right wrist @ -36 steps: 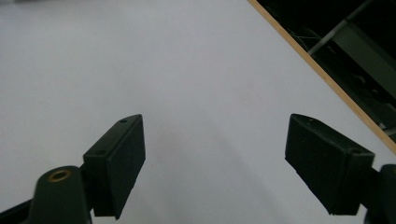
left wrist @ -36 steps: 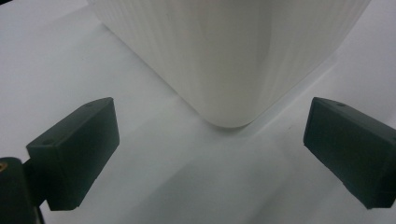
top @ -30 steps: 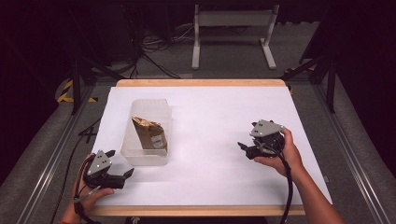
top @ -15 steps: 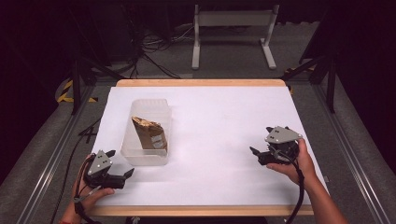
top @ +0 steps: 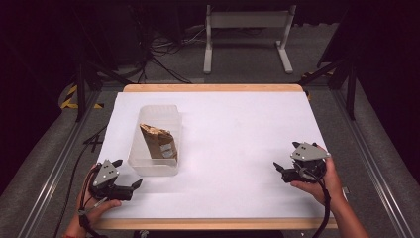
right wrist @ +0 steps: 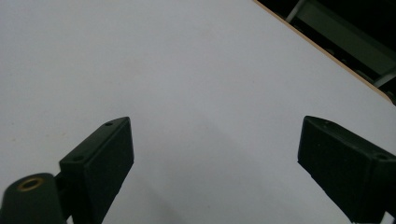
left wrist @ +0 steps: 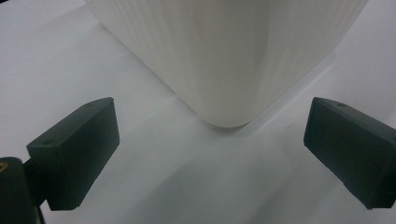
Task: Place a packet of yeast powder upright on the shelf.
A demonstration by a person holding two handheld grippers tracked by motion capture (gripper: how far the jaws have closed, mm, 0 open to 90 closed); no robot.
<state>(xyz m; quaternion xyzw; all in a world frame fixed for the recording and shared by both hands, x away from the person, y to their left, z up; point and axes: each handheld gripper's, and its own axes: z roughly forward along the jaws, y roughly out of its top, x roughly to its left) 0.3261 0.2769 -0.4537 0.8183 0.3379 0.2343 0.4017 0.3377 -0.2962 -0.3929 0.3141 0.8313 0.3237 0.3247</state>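
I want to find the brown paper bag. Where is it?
In the high view, the brown paper bag lies inside the clear plastic tub on the table's left side, just beyond the left gripper.

The tool point(right wrist: 212, 161) has its two black jaws wide apart with nothing between them, over the white counter point(right wrist: 187, 70), whose wooden edge crosses the upper right.
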